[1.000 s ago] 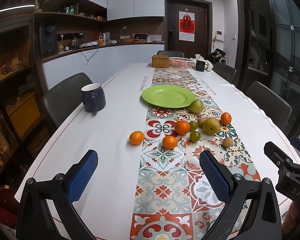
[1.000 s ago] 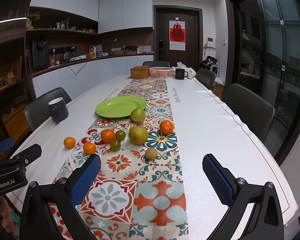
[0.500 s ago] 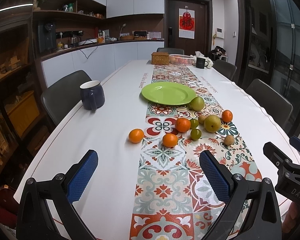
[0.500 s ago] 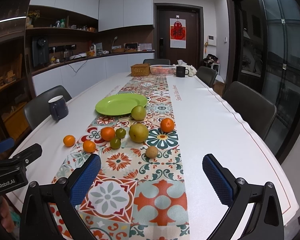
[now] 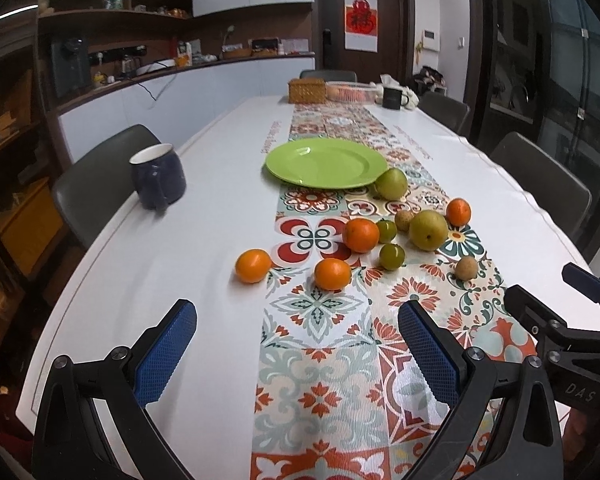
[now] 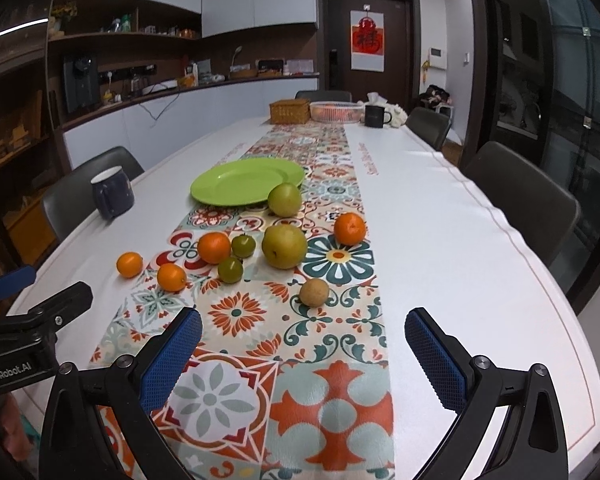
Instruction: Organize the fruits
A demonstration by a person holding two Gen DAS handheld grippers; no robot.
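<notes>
Through the right wrist camera we saw our right gripper [image 6: 303,350] with its blue pads spread wide, holding nothing, above the patterned runner [image 6: 236,396]. Just beyond it lay a small brown fruit [image 6: 312,291]. Behind that fruit sat a large pear [image 6: 284,246]. The green plate [image 6: 247,181] lay farther back, a second pear [image 6: 284,199] touching its near right rim.
</notes>
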